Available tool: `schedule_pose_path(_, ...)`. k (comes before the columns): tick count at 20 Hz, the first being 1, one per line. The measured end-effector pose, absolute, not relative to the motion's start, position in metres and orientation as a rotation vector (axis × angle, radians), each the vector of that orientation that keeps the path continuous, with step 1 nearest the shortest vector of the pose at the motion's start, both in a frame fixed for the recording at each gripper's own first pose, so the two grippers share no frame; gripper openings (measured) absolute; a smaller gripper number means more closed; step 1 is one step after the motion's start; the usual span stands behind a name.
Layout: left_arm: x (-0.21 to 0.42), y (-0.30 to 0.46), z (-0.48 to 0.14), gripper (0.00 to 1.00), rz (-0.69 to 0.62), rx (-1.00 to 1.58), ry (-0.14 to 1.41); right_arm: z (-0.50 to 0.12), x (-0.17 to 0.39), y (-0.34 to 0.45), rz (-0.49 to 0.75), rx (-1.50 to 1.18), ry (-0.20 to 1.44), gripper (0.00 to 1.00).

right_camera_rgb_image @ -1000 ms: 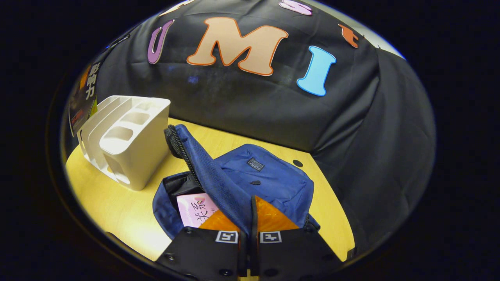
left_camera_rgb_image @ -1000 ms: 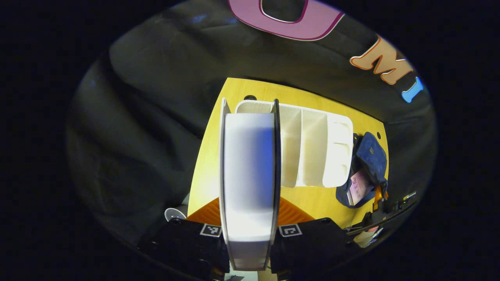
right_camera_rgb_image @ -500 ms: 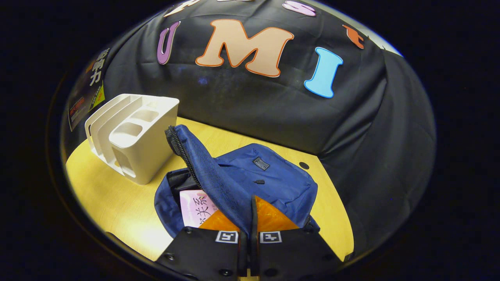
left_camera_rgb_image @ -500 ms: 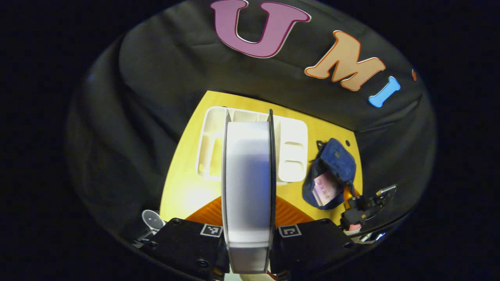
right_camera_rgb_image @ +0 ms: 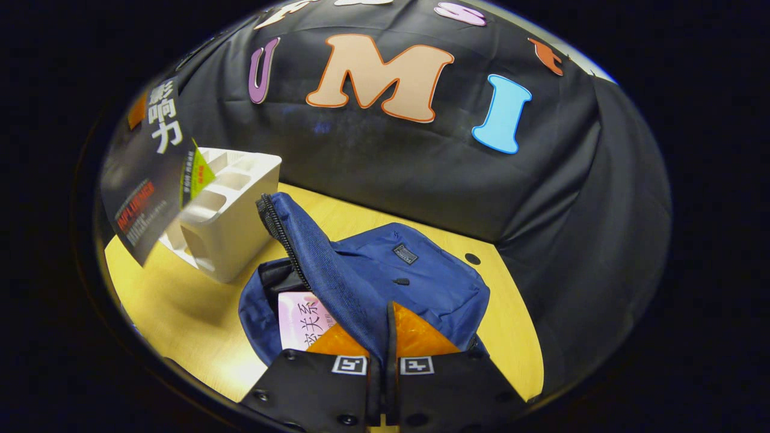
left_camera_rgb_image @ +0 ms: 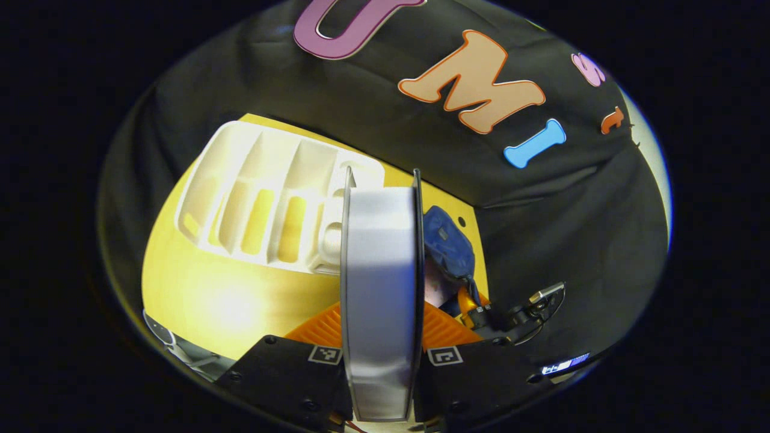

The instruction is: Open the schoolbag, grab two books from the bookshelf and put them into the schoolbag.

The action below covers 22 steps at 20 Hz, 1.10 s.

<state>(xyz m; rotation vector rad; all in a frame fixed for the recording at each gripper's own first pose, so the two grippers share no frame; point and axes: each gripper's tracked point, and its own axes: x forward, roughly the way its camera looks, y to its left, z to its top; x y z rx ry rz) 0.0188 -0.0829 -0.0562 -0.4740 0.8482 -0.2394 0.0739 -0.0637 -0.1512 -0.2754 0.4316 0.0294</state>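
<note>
Since prev frames, left gripper (left_camera_rgb_image: pixel 382 355) w/ dark-covered book (left_camera_rgb_image: pixel 380 288) pinched has swung toward blue fabric schoolbag (right_camera_rgb_image: pixel 385 276). Right gripper (right_camera_rgb_image: pixel 382 367) pinches bag flap open; pink book (right_camera_rgb_image: pixel 299 322) already inside, 2nd book left to drop in.

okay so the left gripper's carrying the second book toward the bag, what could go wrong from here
1. The schoolbag mouth looks narrow and the pink book already fills part of it, so the dark book could catch on the rim.
2. The opening depends on the right gripper pinching the flap; a slip would likely close it.
</note>
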Motion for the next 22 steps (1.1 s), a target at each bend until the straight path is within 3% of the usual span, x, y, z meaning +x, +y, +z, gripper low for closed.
schedule_pose_path(7, 0.033, -0.167, -0.125, 0.36, -0.326, -0.642, 0.828, -0.143, 0.075, -0.068, 0.041, -0.228, 0.413, 0.04)
schedule_pose_path(12, 0.052, -0.202, -0.173, 0.37, -0.345, -0.7, 0.795, -0.14, 0.075, -0.069, 0.063, -0.219, 0.397, 0.08)
schedule_pose_path(22, 0.099, -0.25, -0.211, 0.36, -0.339, -0.863, 0.656, -0.128, 0.074, -0.066, 0.097, -0.204, 0.323, 0.06)
